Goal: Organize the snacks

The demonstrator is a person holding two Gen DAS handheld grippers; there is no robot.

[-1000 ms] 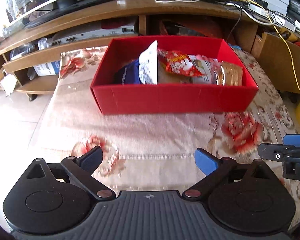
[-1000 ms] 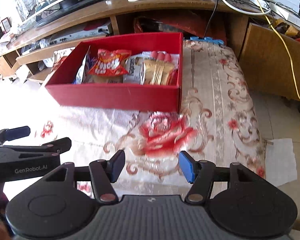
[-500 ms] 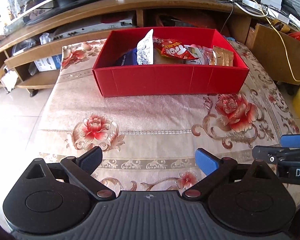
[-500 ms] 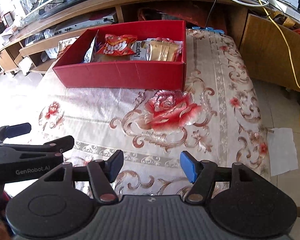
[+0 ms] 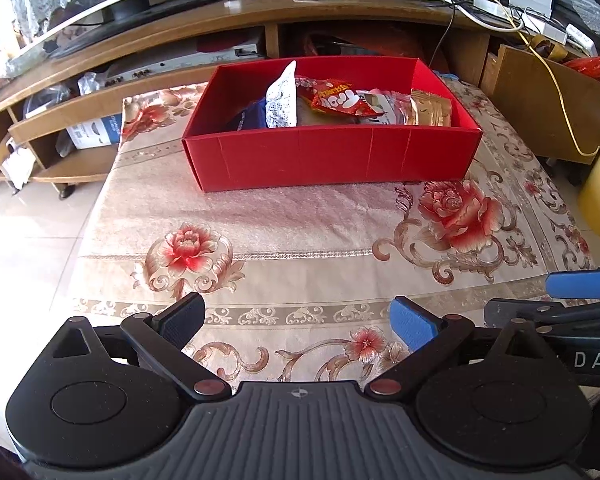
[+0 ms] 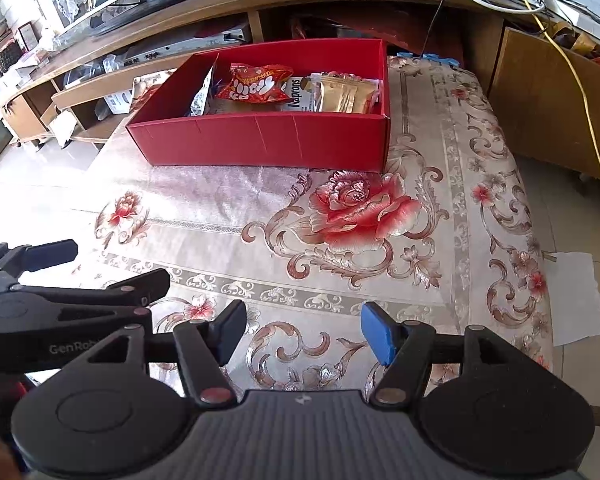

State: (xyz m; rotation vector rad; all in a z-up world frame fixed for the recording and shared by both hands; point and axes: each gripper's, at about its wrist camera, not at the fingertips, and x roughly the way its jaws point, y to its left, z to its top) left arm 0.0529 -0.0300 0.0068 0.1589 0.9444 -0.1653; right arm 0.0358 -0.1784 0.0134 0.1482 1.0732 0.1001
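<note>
Right wrist: snack packets [image 6: 300, 90] inside red box [image 6: 260, 142]

Each black gripper [image 5: 298, 320] [image 6: 303, 334] has blue pads, silver rivets and white lettering.

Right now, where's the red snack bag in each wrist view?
Left wrist: red snack bag is upper centre, inside the red box, just right of the white bag.
Right wrist: red snack bag is upper centre-left, same box.
Shared landmark: the gold pouch to its right.
</note>
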